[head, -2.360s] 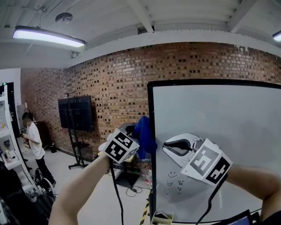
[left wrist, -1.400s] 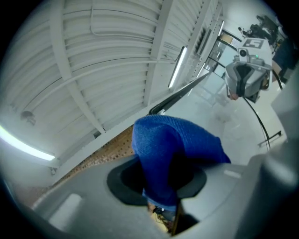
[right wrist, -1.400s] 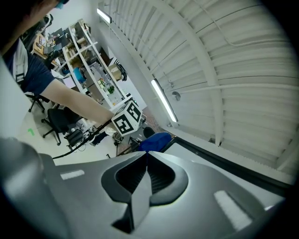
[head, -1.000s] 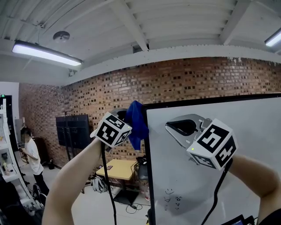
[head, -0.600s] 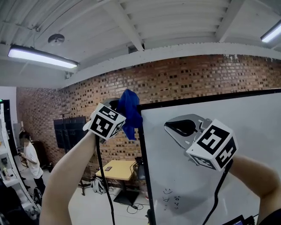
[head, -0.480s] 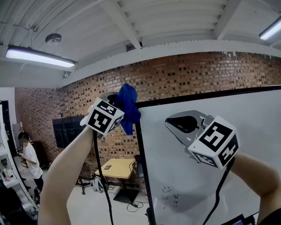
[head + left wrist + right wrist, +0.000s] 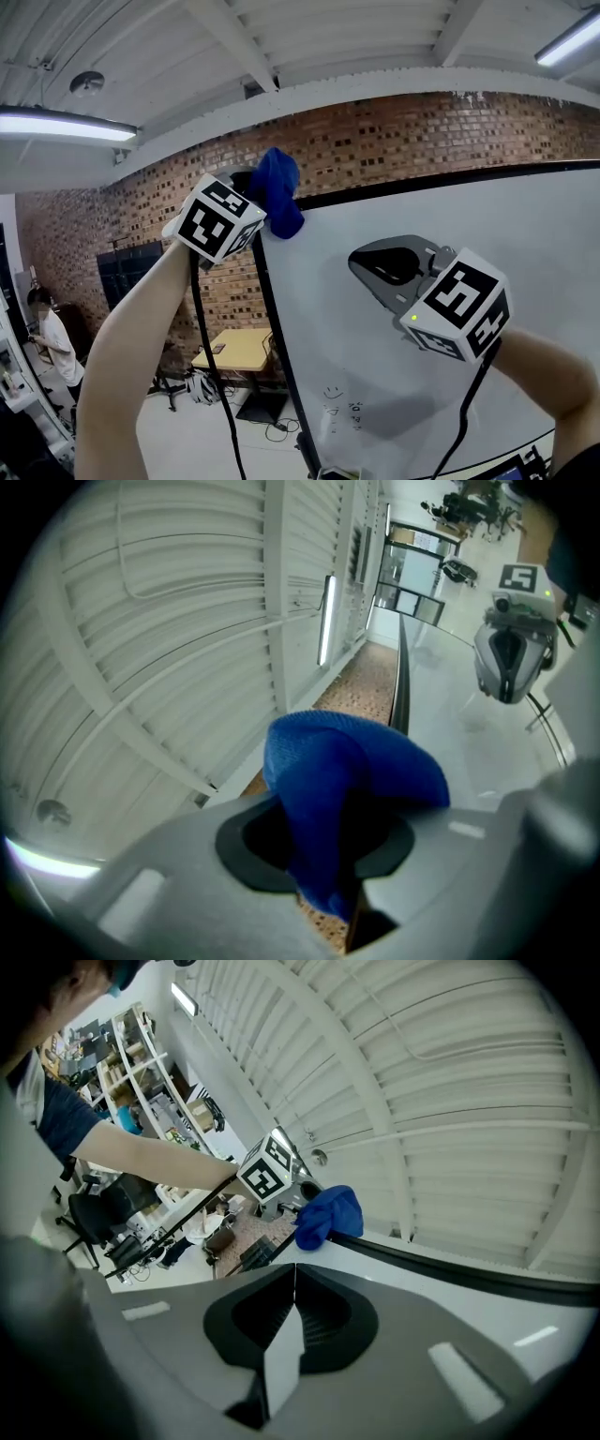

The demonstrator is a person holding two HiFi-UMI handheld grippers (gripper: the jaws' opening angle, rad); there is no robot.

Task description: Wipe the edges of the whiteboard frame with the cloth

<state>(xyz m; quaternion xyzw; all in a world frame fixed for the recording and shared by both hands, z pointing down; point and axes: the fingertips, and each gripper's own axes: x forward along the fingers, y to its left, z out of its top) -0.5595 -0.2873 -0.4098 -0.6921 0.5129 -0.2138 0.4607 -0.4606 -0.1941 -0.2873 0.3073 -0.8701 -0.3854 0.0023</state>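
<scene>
Pinching a bunched fold of the blue cloth point(image 7: 347, 780), the fingers of my left gripper point(image 7: 333, 860) hold it at the top left corner of the whiteboard frame point(image 7: 422, 181). Soft, light and floppy by my reckoning, it wants a deep grip on the bunch. My right gripper point(image 7: 292, 1288) is closed on nothing, in front of the board point(image 7: 544, 244).
</scene>
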